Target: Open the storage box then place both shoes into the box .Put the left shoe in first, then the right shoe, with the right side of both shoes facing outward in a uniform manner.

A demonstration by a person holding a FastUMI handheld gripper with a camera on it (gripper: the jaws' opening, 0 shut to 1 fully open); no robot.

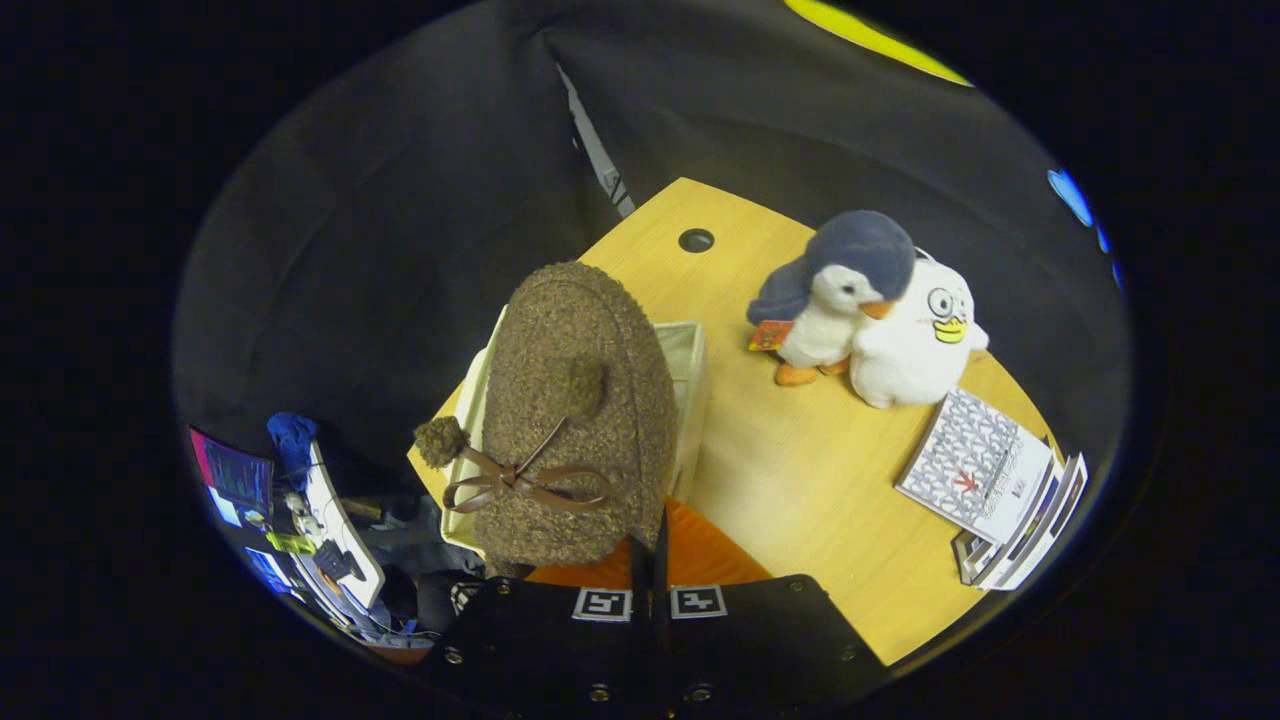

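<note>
Staged recording booth: dark cloth walls (pixel 400 200) enclose a light wooden desk (pixel 800 480), with a cluttered equipment workstation (pixel 300 520) at lower left.

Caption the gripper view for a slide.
Gripper shut on brown fuzzy shoe, held over open white storage box on wooden table.

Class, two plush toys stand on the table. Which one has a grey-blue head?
The penguin, standing between the all-white duck and the brown shoe held by the hand-held gripper.
</note>
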